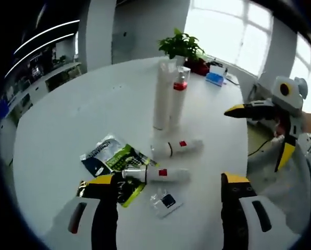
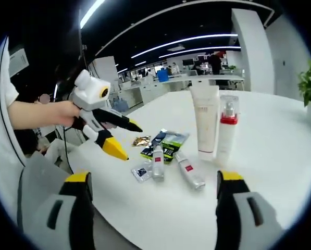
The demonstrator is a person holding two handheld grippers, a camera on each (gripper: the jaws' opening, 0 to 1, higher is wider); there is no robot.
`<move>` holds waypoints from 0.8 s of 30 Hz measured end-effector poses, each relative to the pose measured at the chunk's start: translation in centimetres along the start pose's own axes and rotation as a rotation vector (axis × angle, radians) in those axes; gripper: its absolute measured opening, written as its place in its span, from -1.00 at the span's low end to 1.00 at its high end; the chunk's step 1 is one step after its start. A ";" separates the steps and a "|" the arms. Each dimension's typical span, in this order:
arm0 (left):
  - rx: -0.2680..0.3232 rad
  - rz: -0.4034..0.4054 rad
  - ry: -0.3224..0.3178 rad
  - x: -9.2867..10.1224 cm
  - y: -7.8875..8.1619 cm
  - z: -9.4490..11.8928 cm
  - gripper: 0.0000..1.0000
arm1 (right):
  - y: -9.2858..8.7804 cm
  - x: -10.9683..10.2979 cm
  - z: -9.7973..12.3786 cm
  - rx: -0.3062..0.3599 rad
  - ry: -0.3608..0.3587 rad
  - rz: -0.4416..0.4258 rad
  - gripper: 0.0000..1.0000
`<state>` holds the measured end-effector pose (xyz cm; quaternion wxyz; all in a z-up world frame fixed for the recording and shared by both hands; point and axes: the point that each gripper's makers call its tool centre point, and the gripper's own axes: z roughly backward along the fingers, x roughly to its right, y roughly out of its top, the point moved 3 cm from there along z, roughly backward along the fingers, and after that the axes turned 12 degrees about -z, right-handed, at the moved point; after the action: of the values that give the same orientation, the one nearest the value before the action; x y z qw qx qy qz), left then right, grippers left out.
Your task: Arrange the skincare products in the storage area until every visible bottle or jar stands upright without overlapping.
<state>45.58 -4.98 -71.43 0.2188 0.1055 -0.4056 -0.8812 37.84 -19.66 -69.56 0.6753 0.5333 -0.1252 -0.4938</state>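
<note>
On the white round table a tall white tube and a clear-capped bottle with a red band stand upright side by side. Two small white bottles with red labels lie flat: one close to the standing pair, the other beside the sachets. My left gripper is open just short of the nearer lying bottle. My right gripper is open and held off the table's edge, holding nothing.
A green-black sachet, a gold sachet and a small clear sachet lie by the fallen bottles. A potted plant and a blue box stand at the far edge. A hand holds the left gripper.
</note>
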 end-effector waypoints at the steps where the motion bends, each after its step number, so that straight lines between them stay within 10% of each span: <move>1: -0.001 0.005 0.018 -0.1 -0.3 0.4 0.76 | 0.0 -0.1 0.1 0.001 0.000 0.000 0.99; 24: 0.072 0.208 0.121 3.2 -5.0 6.8 0.89 | -0.2 -1.3 2.1 0.008 -0.016 -0.007 0.99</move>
<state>38.78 0.90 -70.89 0.3294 0.1237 -0.4320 -0.8304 35.60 -19.86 -68.41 0.6704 0.5324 -0.1306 -0.5000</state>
